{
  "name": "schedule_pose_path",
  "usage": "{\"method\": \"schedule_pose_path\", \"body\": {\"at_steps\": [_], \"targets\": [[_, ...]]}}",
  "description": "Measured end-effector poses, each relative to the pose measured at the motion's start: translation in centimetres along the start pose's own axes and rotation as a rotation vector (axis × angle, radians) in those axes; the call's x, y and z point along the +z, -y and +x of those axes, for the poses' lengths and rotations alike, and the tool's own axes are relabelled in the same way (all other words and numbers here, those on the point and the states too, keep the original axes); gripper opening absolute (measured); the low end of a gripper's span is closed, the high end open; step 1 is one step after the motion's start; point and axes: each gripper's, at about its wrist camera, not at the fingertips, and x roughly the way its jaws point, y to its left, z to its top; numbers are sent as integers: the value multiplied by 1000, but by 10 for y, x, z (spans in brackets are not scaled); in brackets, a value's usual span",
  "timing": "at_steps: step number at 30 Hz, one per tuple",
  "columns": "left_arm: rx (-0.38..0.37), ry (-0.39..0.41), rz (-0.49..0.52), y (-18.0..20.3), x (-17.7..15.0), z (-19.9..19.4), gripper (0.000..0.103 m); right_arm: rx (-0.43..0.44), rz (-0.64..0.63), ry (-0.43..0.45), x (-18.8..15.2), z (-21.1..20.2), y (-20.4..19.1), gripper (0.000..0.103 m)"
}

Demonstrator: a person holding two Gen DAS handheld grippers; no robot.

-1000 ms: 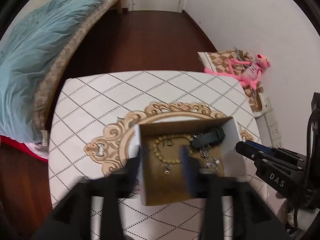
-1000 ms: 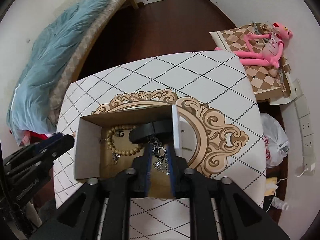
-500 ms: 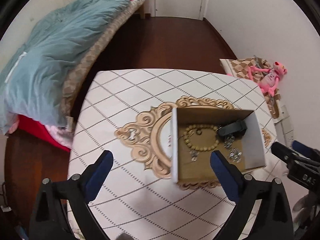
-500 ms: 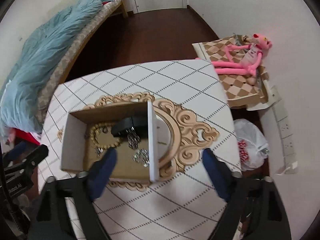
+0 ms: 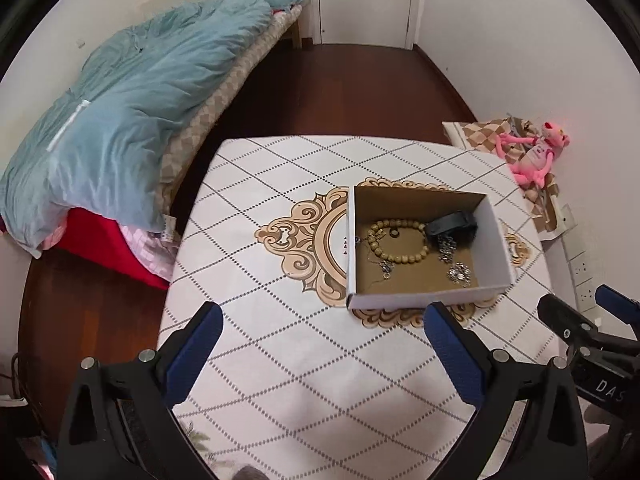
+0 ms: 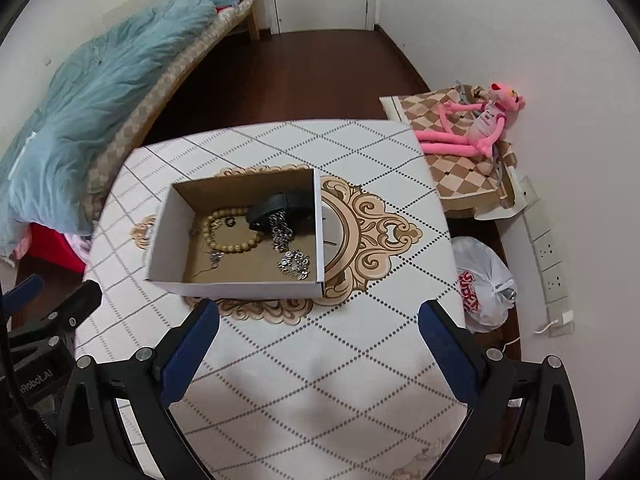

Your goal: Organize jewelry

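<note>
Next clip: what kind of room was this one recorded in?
Most likely a bedroom in a home. A bed with a rumpled light-blue quilt runs along the wall, a pink plush toy lies on a checked cushion, and a white door closes the far end.

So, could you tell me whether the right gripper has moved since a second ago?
Yes. The right gripper has drawn back out of the cardboard box toward the table's near edge, and its jaws have just been opening, with nothing between them.
</note>
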Motion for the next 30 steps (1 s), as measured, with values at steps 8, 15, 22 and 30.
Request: {"method": "schedule_pose_path", "body": {"at_steps": [8,15,22,30], "targets": [[-12,102,-8,-5,-18,-77,103,-8,0,114,-24,-82,-2,101],[-27,185,29,0,-28,-137,103,-22,-9,217,-45,-152,-3,101],[-60,230,34,0,-39,-180,103,-38,7,292,-59,-203,1,101],[-70,258,35,2,-47,-205,103,-32,6,322,-72,-234,3,103]]}}
